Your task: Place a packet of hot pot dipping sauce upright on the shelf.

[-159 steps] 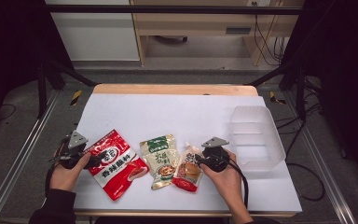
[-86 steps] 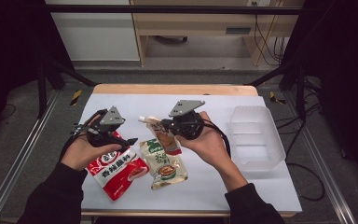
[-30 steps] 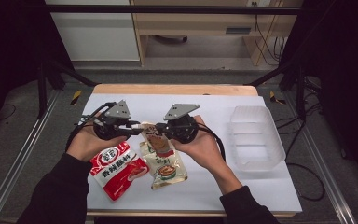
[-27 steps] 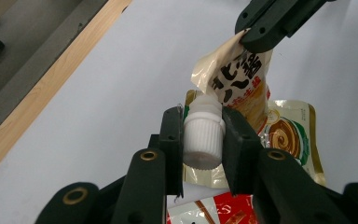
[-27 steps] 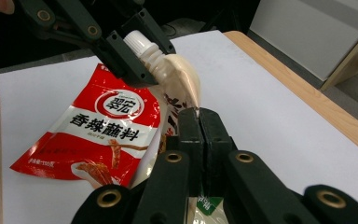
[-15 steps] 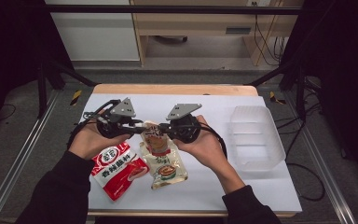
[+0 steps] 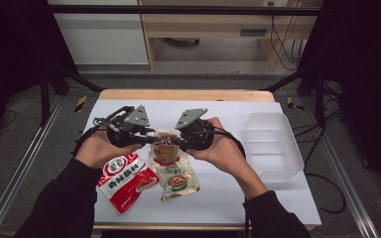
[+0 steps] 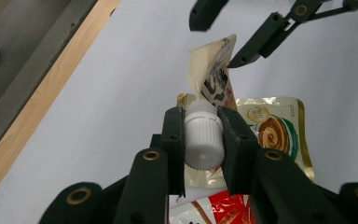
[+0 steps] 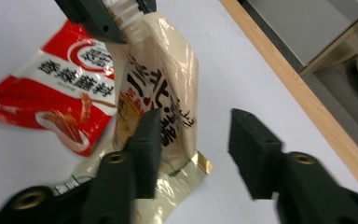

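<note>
While the left claw (image 8: 204, 144) clamps its white cap (image 8: 204, 135), the spouted pouch (image 9: 161, 88) lies level toward the just-released right claw (image 9: 193, 140).

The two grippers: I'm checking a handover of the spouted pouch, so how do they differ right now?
The left gripper is clamped on the white cap of the spouted pouch and carries it; the right gripper has just been opening, the pouch's lower end between its parted jaws, one pad beside it. The left gripper grips the cap end, the right gripper stands at the pouch's bottom. Both are hand-held above the table.
</note>
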Demonstrator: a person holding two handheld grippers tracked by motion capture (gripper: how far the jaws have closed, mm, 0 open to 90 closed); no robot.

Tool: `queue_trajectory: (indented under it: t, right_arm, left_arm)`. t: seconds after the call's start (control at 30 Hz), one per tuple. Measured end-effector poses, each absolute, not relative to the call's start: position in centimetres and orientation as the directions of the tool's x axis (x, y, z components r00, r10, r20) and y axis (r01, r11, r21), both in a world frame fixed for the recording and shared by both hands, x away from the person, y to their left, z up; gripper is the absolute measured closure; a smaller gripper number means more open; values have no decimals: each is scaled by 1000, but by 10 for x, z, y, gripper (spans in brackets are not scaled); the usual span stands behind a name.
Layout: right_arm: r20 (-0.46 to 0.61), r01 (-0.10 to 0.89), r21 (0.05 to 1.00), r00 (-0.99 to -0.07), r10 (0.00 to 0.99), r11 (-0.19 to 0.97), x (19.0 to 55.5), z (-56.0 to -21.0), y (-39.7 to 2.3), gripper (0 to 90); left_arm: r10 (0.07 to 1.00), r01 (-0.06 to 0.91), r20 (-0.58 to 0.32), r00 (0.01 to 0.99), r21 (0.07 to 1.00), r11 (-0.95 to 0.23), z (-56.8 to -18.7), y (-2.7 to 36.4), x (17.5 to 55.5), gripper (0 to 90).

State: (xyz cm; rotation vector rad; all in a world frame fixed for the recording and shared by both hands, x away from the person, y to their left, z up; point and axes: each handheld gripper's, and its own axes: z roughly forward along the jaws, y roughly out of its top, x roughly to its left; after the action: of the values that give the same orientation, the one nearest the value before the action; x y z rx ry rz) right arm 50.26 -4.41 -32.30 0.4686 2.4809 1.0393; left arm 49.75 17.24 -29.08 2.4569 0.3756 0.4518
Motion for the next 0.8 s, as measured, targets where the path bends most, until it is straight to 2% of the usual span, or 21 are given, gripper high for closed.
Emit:
queue_trajectory:
  t: [0.03,0.17,0.23,0.3,0.33,0.37,0.4,0.43,0.63,0.67,0.73,0.8]
  right_arm:
    - [-243,146,697,-873,423,702,506,-321,-43,413]
    - [-288,103,657,-881,375,747,511,-318,-39,350]
    - [-256,123,633,-899,356,765,516,-317,-33,301]
    - [-243,117,620,-911,332,776,519,-316,-31,289]
    - [-236,120,619,-914,329,776,521,-315,-29,310]
    - [-235,116,620,-916,324,776,522,-314,-28,379]
    - [-235,116,620,-916,324,776,522,-314,-28,379]
    - [-236,110,616,-919,316,780,522,-313,-27,424]
    - [-221,94,609,-933,283,787,521,-310,-19,704]
    - [-229,87,598,-934,273,797,521,-310,-17,791]
    - [-220,92,591,-937,270,801,520,-310,-15,843]
    - [-214,96,588,-939,269,803,519,-309,-14,857]
  left_arm:
    - [364,158,231,902,609,-777,-291,172,498,739]
    - [361,155,231,904,609,-778,-291,173,498,738]
    - [357,153,231,905,607,-780,-292,173,499,738]
    - [355,152,229,907,606,-781,-292,173,499,738]
    - [351,151,229,908,604,-783,-293,173,499,738]
    - [351,151,229,908,604,-783,-293,173,499,738]
    - [348,147,232,908,602,-784,-293,173,499,738]
    - [346,145,231,909,603,-785,-294,173,499,738]
    - [342,145,225,912,603,-784,-295,175,499,738]
    - [342,146,224,913,603,-785,-295,176,499,737]
    - [347,153,216,913,606,-780,-296,177,499,737]
    - [350,156,212,912,610,-777,-296,177,500,736]
